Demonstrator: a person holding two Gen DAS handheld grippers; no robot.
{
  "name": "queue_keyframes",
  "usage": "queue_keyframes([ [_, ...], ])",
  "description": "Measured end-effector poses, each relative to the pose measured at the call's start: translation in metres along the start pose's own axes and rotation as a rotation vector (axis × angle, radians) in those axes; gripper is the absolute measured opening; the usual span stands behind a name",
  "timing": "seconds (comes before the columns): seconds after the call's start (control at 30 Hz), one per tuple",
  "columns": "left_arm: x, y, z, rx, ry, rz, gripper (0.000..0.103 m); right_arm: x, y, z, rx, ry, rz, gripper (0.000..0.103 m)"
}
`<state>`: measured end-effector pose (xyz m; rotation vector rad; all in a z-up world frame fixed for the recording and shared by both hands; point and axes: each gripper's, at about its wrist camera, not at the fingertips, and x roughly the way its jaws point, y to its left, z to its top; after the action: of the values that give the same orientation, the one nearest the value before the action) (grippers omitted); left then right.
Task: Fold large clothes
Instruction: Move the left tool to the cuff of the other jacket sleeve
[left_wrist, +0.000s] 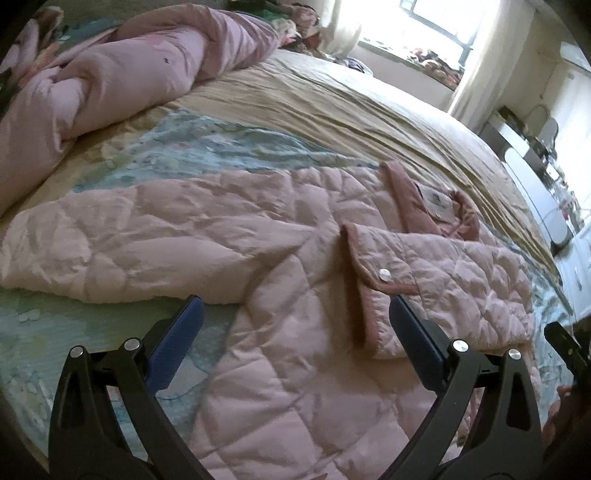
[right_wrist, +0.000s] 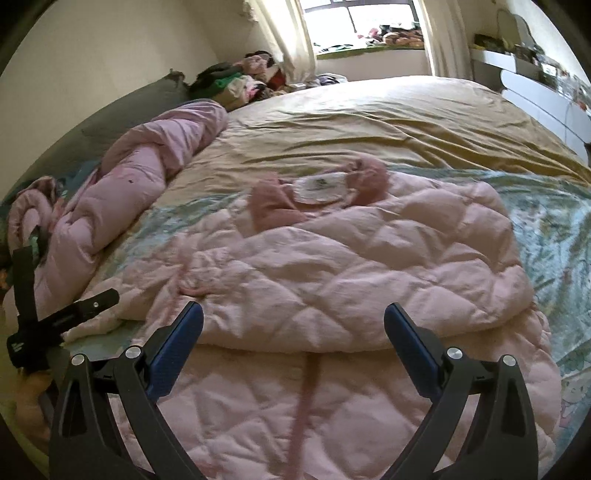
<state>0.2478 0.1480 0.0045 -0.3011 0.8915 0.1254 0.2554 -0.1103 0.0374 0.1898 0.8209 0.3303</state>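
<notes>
1. My left gripper (left_wrist: 295, 314) and right gripper (right_wrist: 293, 321) both hang wide and empty.
2. The pale pink quilted jacket (right_wrist: 332, 266) lies spread on the bed (right_wrist: 369, 122), one side already folded inward, I judge, for narrowing.

I saw the bed (right_wrist: 406, 122) under a tan cover. On it the pink quilted jacket (right_wrist: 332, 266) lay spread, and a rumpled pink duvet (right_wrist: 147, 166) lay beside its left.

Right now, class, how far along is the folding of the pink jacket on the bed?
Done: one side of the pink jacket is folded across its front, sleeve tucked in. In hand: nothing; the left gripper and right gripper both stand open above it. Left: the other sleeve lies spread out, and the body is unfolded.
</notes>
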Motion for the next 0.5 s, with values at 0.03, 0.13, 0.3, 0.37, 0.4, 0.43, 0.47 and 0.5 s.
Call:
queue_keyframes([
  [0.03,-0.003,0.004,0.001,-0.008,-0.005,0.001,0.094,-0.001,0.006,0.001,-0.003,-0.005,0.005,0.098],
  [0.13,-0.009,0.014,0.004,-0.03,-0.019,0.007,0.094,-0.001,0.023,0.005,-0.015,-0.008,0.024,0.098],
  [0.3,-0.021,0.03,0.009,-0.056,-0.042,0.035,0.094,-0.002,0.052,0.011,-0.045,-0.018,0.046,0.098],
  [0.37,-0.026,0.038,0.011,-0.072,-0.049,0.047,0.094,-0.003,0.065,0.013,-0.062,-0.022,0.057,0.098],
  [0.4,-0.028,0.042,0.011,-0.081,-0.052,0.047,0.094,-0.003,0.071,0.014,-0.07,-0.024,0.062,0.098],
  [0.43,-0.03,0.046,0.012,-0.092,-0.053,0.052,0.094,-0.002,0.077,0.015,-0.079,-0.026,0.067,0.098],
  [0.47,-0.032,0.051,0.013,-0.101,-0.056,0.057,0.094,-0.002,0.083,0.016,-0.084,-0.027,0.069,0.098],
  [0.5,-0.034,0.055,0.013,-0.11,-0.059,0.059,0.094,-0.002,0.088,0.016,-0.089,-0.027,0.072,0.098],
])
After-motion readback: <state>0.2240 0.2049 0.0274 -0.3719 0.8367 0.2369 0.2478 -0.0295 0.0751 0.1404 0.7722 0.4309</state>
